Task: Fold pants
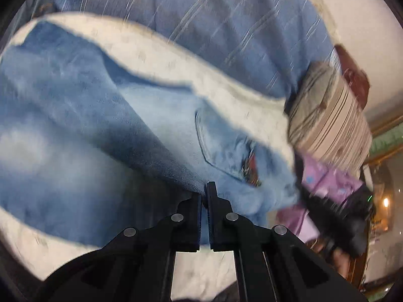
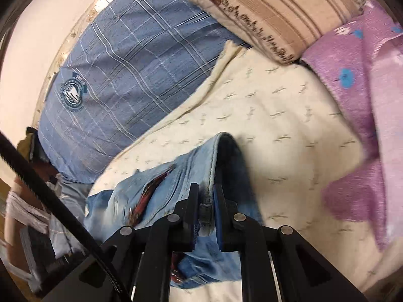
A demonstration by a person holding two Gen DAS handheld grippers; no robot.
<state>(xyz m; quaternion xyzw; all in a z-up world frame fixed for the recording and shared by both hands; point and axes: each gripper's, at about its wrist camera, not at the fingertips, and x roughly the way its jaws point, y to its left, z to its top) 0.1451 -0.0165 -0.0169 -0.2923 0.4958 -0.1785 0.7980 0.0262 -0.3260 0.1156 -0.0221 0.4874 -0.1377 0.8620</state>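
Observation:
Light blue jeans (image 1: 75, 125) lie spread over a cream bedspread (image 1: 176, 58), a back pocket (image 1: 221, 146) facing up. My left gripper (image 1: 204, 193) is shut at the jeans' near edge. A dark fold of denim runs over its left fingertip into the narrow gap. In the right wrist view, my right gripper (image 2: 205, 191) is shut on a thick seamed edge of the jeans (image 2: 156, 196), which stands up in a ridge between the fingers (image 2: 191, 201). The right gripper's black body (image 1: 352, 216) shows blurred at the right of the left wrist view.
A blue checked pillow (image 2: 126, 75) lies along the wall at the back. A beige striped pillow (image 2: 289, 7) and a purple flowered cloth (image 2: 365, 88) sit to the right on the bedspread (image 2: 277, 125). A black cable (image 2: 50, 196) crosses the lower left.

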